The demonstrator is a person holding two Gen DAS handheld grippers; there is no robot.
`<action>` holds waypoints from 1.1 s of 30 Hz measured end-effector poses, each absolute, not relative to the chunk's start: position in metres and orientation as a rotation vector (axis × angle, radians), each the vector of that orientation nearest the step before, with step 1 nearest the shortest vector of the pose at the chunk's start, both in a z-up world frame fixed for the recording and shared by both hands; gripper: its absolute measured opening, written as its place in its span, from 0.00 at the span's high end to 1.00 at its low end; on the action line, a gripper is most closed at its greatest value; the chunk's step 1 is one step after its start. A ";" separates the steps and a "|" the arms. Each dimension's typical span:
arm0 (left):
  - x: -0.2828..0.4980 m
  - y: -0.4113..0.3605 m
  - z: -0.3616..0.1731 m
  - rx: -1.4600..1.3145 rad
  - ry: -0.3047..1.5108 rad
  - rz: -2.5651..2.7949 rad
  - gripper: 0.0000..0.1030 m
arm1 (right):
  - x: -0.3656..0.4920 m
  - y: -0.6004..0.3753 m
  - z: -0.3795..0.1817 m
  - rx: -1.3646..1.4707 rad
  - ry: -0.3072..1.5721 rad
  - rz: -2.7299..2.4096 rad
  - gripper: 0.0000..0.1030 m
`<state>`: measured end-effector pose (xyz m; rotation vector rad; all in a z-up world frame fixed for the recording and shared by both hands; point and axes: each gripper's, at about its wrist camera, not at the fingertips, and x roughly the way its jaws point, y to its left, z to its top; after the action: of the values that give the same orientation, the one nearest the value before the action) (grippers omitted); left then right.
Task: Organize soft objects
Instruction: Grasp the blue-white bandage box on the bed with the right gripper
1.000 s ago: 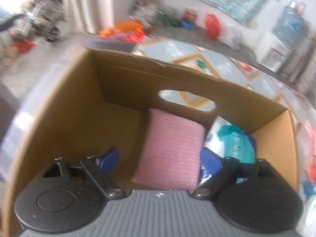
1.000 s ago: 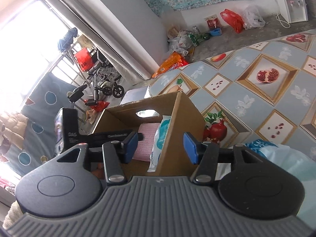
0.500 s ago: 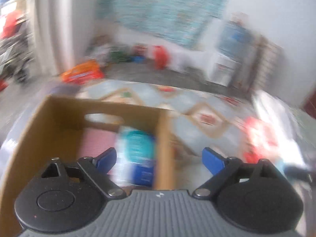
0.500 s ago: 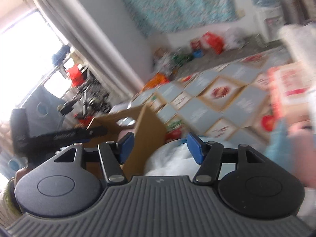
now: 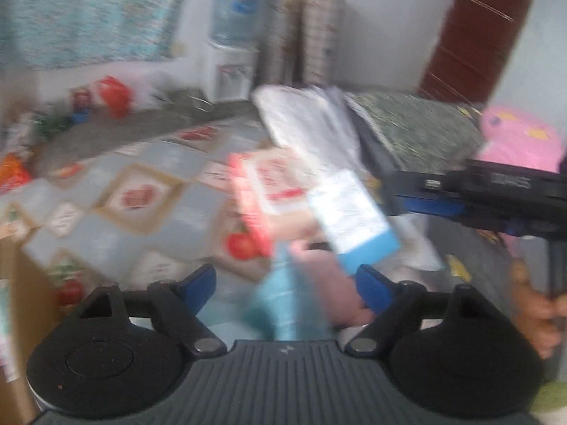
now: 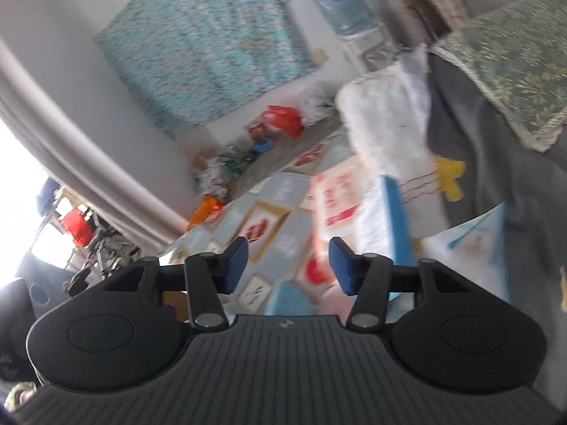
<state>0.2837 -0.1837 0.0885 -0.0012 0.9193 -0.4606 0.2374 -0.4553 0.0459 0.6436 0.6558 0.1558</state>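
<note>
Both views are blurred by motion. A pile of soft goods lies on the patterned mat: a red-and-white pack (image 5: 262, 191) (image 6: 336, 198), a white pack with a blue edge (image 5: 351, 212) (image 6: 386, 219), a white fluffy bundle (image 5: 308, 124) (image 6: 382, 120), a teal cloth (image 5: 283, 304) (image 6: 290, 301) and a pink piece (image 5: 336, 283). My left gripper (image 5: 285, 287) hangs over the teal cloth, jaws closing, pads touching nothing. My right gripper (image 6: 288, 265) points at the pile, jaws closing on nothing. The cardboard box (image 5: 14, 276) shows at the left edge.
A grey blanket (image 6: 478, 148) and a green patterned cushion (image 6: 514, 53) lie right of the pile. A pink plush (image 5: 517, 134) sits behind the right gripper's body (image 5: 496, 191), held by a hand (image 5: 538, 311). A water dispenser (image 5: 234, 53) stands at the wall.
Both grippers have swung right, away from the cardboard box with the pink pad and wipes, toward the pile on the mat. The right jaws stand narrower than before.
</note>
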 end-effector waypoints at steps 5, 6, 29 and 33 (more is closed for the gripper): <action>0.317 -0.239 0.070 0.019 0.971 -0.536 0.30 | 0.268 -0.483 0.018 0.694 0.690 0.099 0.66; 0.325 -0.249 0.065 0.021 0.980 -0.535 0.31 | 0.274 -0.490 0.012 0.717 0.692 0.099 0.67; 0.390 -0.280 0.036 -0.072 1.068 -0.567 0.71 | 0.304 -0.525 -0.027 0.865 0.706 0.119 0.66; 0.386 -0.265 0.046 -0.064 1.048 -0.544 0.71 | 0.302 -0.520 -0.029 0.889 0.705 0.136 0.66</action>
<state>0.3856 -0.2651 0.0462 -0.0644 1.0481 -0.5445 0.3020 -0.5204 -0.0287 0.8895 0.7050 0.1356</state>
